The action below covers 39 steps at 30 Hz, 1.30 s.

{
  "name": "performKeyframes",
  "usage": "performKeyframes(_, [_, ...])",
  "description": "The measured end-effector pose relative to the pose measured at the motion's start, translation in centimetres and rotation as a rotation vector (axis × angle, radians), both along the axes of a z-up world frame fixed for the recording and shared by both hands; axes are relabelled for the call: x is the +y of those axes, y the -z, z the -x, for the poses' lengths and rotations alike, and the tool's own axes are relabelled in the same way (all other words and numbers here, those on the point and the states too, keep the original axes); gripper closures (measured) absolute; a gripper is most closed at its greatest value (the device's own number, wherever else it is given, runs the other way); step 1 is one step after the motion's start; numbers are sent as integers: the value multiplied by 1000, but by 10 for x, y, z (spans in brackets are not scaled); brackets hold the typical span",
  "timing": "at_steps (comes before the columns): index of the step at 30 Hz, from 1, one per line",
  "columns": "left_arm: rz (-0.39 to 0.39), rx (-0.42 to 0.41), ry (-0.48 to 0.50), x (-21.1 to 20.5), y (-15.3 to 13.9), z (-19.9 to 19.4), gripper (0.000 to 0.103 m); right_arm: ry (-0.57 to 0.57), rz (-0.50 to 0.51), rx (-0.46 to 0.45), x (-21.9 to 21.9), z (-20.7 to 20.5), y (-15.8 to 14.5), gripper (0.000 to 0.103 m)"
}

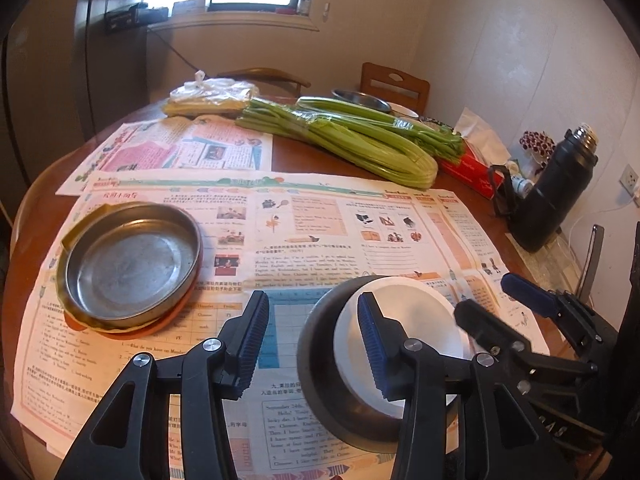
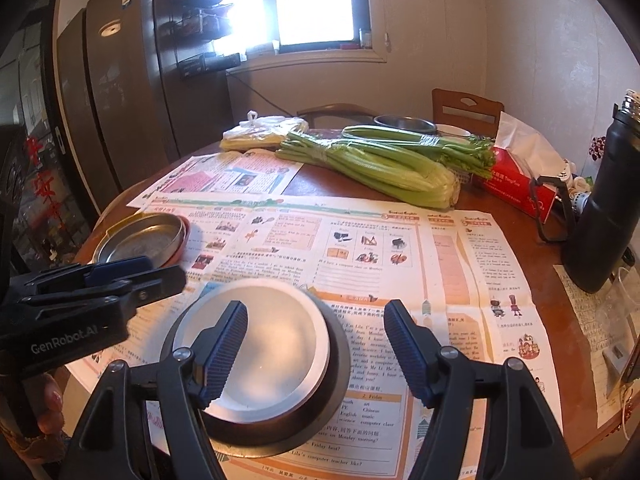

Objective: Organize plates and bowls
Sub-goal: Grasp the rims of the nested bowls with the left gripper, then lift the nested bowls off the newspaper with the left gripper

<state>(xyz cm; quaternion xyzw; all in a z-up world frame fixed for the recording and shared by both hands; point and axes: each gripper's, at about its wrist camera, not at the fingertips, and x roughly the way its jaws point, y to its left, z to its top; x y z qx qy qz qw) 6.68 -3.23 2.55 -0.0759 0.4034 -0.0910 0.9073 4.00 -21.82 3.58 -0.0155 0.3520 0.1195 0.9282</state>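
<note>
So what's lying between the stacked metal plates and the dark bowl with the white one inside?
Only printed newspaper: both views show nothing standing between the metal plates and the dark bowl.

open newspaper [image 2: 360, 240] in the desk's middle lies bare, free to cross. near edge blocked: upturned dark bowl [image 2: 340, 360] with white bowl [image 1: 420, 312] sits between both grippers. left gripper [image 1: 314, 344] just beside the bowls, right gripper [image 2: 316, 354] fingers straddling them. stacked metal dish [image 1: 132, 264] takes the left side. celery bunch [image 2: 380, 164] bars the far side; black flask [image 2: 608, 208] and red tissue box [image 2: 516, 188] crowd the right edge.
</note>
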Motion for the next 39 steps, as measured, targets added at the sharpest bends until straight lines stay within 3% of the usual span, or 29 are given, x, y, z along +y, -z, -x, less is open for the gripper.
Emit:
performKeyframes(7, [49,70,18,8,16,-10,51,26,-33,50,-7,-8,6,30])
performKeyframes(13, [82,108,46,4,30,-11,51,36,-67,134,-13,-15,29,30])
performKeyframes(23, [61,150,81,-14,48,-13,51,4,-87,210,-11,-14,55,30])
performKeyframes(39, [49,175,85,-17,58,-17,49,-62,-122,252,-1,-13,69,30])
